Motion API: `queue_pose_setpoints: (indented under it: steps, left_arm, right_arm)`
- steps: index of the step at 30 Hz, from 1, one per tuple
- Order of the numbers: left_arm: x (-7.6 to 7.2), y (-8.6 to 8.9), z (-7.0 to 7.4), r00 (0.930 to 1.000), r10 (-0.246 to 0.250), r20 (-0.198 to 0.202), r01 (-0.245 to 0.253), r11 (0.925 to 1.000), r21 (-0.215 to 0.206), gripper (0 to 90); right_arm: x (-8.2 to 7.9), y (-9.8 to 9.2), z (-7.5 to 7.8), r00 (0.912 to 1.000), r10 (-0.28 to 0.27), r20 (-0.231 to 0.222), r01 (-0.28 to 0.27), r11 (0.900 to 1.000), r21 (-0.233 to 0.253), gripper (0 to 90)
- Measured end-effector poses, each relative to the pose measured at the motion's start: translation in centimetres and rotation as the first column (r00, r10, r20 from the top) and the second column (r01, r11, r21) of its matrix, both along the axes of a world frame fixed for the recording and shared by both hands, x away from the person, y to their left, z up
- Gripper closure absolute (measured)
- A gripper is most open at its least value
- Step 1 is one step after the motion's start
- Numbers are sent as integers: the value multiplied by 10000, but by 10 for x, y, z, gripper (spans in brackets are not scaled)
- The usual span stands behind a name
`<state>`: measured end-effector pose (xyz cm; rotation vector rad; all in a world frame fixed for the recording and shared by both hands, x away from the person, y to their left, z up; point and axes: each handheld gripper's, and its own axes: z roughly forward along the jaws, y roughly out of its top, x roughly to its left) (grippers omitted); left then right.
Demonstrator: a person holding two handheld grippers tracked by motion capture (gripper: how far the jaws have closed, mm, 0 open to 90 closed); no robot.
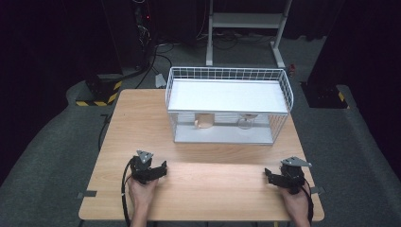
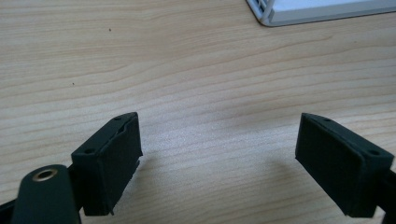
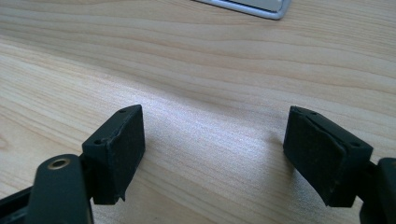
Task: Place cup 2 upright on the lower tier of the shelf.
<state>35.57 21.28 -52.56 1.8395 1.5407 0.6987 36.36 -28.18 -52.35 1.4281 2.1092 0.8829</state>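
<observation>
A white wire rack [image 1: 228,105] with a flat upper shelf stands at the back middle of the wooden table [image 1: 198,184]. On its lower shelf I see a tan cup-like object [image 1: 204,122] and a clear glass object [image 1: 245,122]. My left gripper [image 1: 161,171] rests near the front left of the table, held by a hand, with its jaws wide apart over bare wood [image 2: 219,140]. My right gripper [image 1: 269,176] rests near the front right, jaws likewise wide apart with nothing between them [image 3: 215,140]. A corner of the rack's base [image 2: 280,16] shows at the top of the left gripper view.
The rack's base corner [image 3: 261,7] also edges into the right gripper view. Black cables trail from both grippers off the table's front edge. Beyond the table stand a white metal frame [image 1: 246,28] and dark equipment with yellow-black striped feet [image 1: 97,92].
</observation>
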Motion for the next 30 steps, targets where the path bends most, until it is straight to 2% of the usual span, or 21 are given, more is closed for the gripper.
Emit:
queue_pose_setpoints:
  steps: [2,4,9,14,30]
  left_arm:
    - [0,-1,-1,10000,49,-50,-49,10000,-62,149]
    - [0,0,-2,9999,13,-109,-12,10000,88,149]
    - [1,-1,-3,9996,146,-253,-143,9998,126,150]
    - [-1,-3,-3,9994,71,-345,-64,9998,191,150]
    - [-2,-6,-3,9995,0,-331,6,9999,172,154]
  right_arm:
    - [0,0,0,10000,0,1,0,10000,2,206]
    - [0,0,0,10000,0,3,0,10000,0,206]
    - [0,0,0,10000,-2,1,2,10000,-1,206]
    - [0,0,0,10000,-2,3,2,10000,-4,206]
    - [0,0,0,10000,-2,1,2,10000,-4,206]
